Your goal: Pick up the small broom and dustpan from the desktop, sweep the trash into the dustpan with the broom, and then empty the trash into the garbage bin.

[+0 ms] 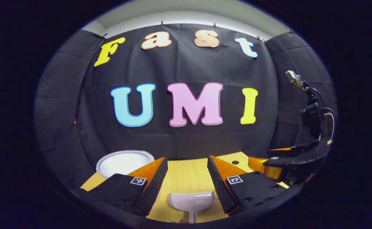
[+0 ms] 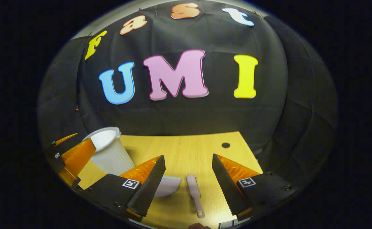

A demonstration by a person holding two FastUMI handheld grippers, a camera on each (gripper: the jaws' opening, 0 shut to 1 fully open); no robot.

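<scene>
A small pale dustpan (image 1: 190, 201) lies flat on the wooden desktop (image 1: 186, 173), its handle pointing toward me. My left gripper (image 1: 187, 162) is open above it, one finger on each side, touching nothing. In the right gripper view, a small pale broom (image 2: 194, 190) lies on the desk between the fingers of my open right gripper (image 2: 188, 158), handle toward me. Just left of it is the dustpan (image 2: 170, 186), partly hidden behind my left-hand finger. The right gripper (image 1: 270, 165) shows far off at the right in the left gripper view. The left gripper (image 2: 73, 152) shows at the left edge in the right gripper view.
A white ribbed garbage bin (image 2: 109, 154) stands at the desk's back left, against the black cloth wall; its open rim (image 1: 125, 162) also shows. A round cable hole (image 2: 225, 145) sits near the desk's back right corner. A camera on a stand (image 1: 295, 79) rises at the right.
</scene>
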